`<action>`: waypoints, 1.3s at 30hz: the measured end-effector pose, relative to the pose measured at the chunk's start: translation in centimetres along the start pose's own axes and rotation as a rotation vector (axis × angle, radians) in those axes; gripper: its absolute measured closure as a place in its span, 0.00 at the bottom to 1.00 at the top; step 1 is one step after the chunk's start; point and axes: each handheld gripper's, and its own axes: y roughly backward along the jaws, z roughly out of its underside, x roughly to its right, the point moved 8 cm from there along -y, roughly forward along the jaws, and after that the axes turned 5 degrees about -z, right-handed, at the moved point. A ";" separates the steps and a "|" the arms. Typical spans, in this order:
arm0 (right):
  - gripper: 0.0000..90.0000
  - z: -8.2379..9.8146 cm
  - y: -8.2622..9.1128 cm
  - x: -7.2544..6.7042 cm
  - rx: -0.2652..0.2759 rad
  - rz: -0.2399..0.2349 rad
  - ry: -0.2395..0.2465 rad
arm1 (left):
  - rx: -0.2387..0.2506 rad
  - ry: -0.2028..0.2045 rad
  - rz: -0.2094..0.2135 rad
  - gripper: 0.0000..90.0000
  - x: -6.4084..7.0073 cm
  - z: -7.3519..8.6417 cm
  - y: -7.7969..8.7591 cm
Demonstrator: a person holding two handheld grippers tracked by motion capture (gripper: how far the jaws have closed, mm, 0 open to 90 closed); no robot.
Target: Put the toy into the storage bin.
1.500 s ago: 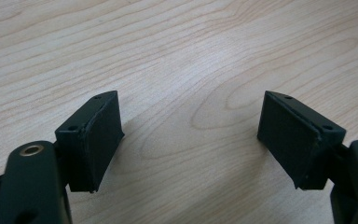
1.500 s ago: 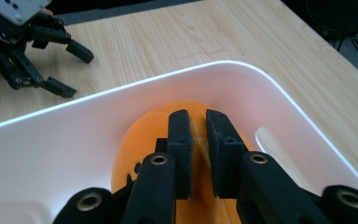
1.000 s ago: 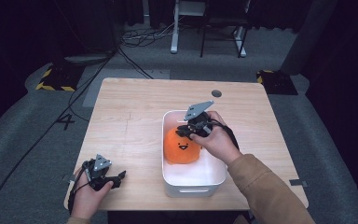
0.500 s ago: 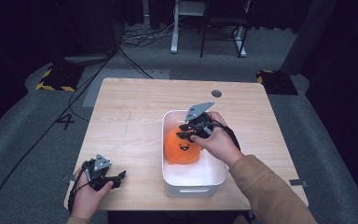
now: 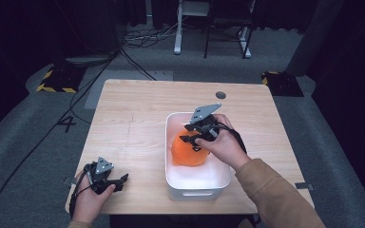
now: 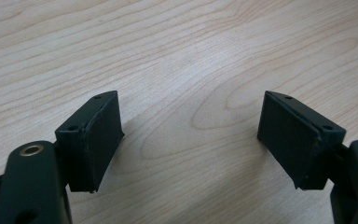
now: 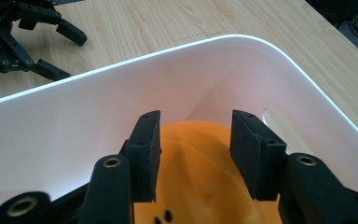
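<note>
Right gripper view: looking along the right gripper [image 7: 196,154], jaws standing partly apart, having just been opening, pads pressing on nothing. Sitting below and just beyond the gap, an orange toy [image 7: 200,186], its rounded top showing between the two pads, small dark marks at the bottom edge. Lying inside a white bin [image 7: 74,121], the toy close to the far wall, a slot handle cut into the wall at right. Beyond the rim, wooden table [image 7: 168,23], and the other gripper resting at upper left.

High view: hovering over the bin [image 5: 197,190], the right gripper [image 5: 193,136] just above the toy [image 5: 185,153], the hand [image 5: 221,145] reaching in from the right. Toy lying in the middle of the bin, toward its left wall.

Left gripper view: left gripper [image 6: 189,140] jaws spread wide, gripping nothing, bare table [image 6: 177,56] underneath. In the high view, resting at the near left corner, left gripper [image 5: 119,183] well apart from the bin.
</note>
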 end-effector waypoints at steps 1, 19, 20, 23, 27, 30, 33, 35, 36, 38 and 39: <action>0.60 0.0 0.1 0.0 0.002 0.001 -0.001 | 0.000 0.001 0.001 0.25 0.0 0.0 0.0; 0.58 -0.8 4.1 0.6 0.103 0.017 -0.032 | 0.000 0.000 0.000 0.25 0.0 0.0 0.0; 0.58 -0.9 5.0 0.7 0.116 0.027 -0.037 | 0.000 -0.002 -0.001 0.25 0.0 0.0 0.0; 0.57 -0.8 5.9 0.9 0.127 0.037 -0.044 | 0.000 0.001 0.001 0.25 0.0 0.0 0.0; 0.57 -0.4 7.5 1.5 0.150 0.055 -0.057 | 0.000 0.004 0.009 0.25 0.0 0.0 0.0; 0.57 0.2 8.7 2.0 0.160 0.070 -0.072 | -0.001 -0.005 0.004 0.25 -0.2 0.1 0.1; 0.55 1.1 9.7 2.6 0.168 0.094 -0.092 | -0.004 -0.001 0.008 0.25 -0.4 0.1 0.1; 0.55 1.6 10.5 3.1 0.177 0.109 -0.110 | -0.001 0.002 0.003 0.25 -0.5 0.1 0.0; 0.54 2.2 11.2 3.4 0.185 0.124 -0.125 | -0.001 0.004 0.002 0.25 -0.5 0.0 0.0; 0.54 2.5 11.6 3.6 0.185 0.131 -0.134 | -0.003 0.000 0.007 0.25 -0.7 0.0 0.0; 0.54 3.2 12.3 4.0 0.178 0.147 -0.147 | -0.003 0.001 0.003 0.25 -0.8 -0.1 -0.1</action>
